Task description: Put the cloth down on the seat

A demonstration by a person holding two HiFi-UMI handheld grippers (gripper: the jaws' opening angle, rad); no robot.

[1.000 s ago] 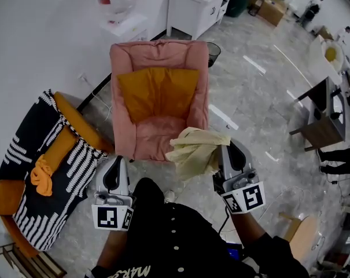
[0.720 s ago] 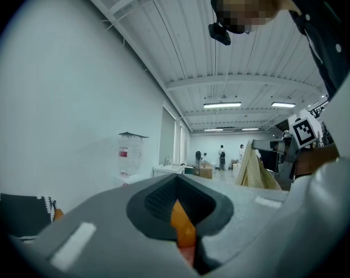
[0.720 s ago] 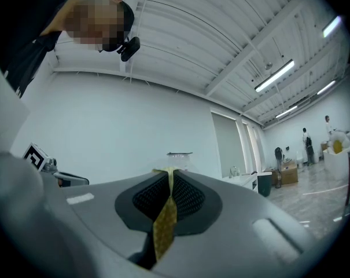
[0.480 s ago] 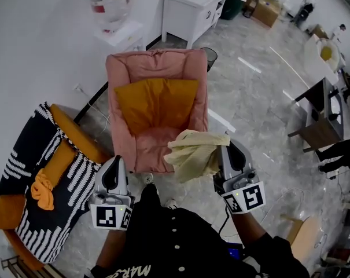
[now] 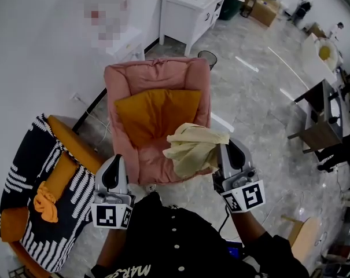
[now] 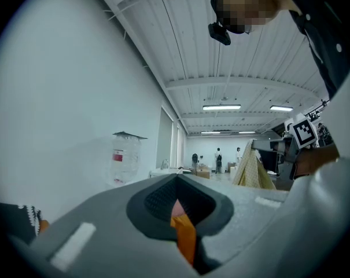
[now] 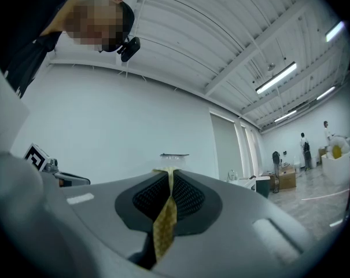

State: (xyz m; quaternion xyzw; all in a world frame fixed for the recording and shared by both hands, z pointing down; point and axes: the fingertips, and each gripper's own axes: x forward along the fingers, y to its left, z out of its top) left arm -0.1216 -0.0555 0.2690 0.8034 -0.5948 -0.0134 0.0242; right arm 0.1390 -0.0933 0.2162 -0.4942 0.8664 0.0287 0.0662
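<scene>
A pink armchair (image 5: pixel 193 91) with an orange cushion (image 5: pixel 154 112) on it stands in front of me; part of its pink seat (image 5: pixel 154 162) shows below the cushion. My right gripper (image 5: pixel 231 151) is shut on a pale yellow cloth (image 5: pixel 193 148), which hangs bunched over the seat's right front corner. In the right gripper view a strip of the cloth (image 7: pixel 165 225) is pinched between the shut jaws. My left gripper (image 5: pixel 113 172) is at the seat's left front corner, shut and holding nothing; the left gripper view shows only chair colours through its slit.
A black-and-white striped chair (image 5: pixel 30 155) with orange cushions and an orange rag (image 5: pixel 45 201) stands to the left. A white cabinet (image 5: pixel 192 7) and a black wastebasket (image 5: pixel 207 58) are behind the armchair. A dark table (image 5: pixel 322 117) is at the right.
The armchair has come nearer and lower in the head view. Both grippers keep their places in the frame, the right one still holding the cloth, now over the seat's front edge.
</scene>
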